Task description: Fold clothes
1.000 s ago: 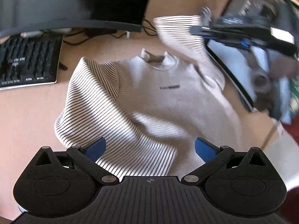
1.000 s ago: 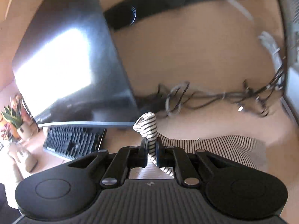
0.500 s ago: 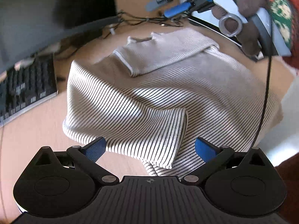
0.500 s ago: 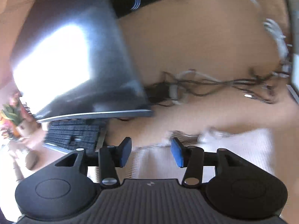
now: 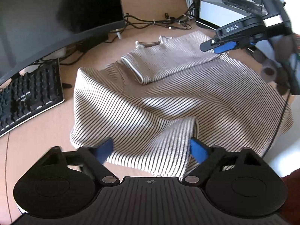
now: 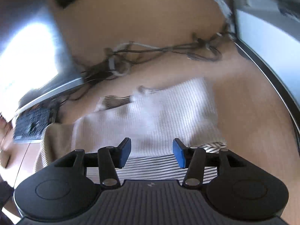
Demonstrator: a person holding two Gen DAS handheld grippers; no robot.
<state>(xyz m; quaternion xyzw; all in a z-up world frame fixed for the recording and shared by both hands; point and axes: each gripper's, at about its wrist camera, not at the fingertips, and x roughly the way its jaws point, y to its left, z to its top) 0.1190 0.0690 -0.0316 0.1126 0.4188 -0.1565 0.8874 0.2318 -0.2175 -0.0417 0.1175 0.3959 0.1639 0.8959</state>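
The left gripper hangs wide open over the near hem of a striped shirt spread on the desk. The right gripper, also spread wide and empty, hovers above the folded sleeve; beyond lie keyboard, monitor and cables.

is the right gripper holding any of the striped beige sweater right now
No: the right gripper has its blue pads spread wide with nothing between them, and the striped beige sweater lies loose on the desk beyond.
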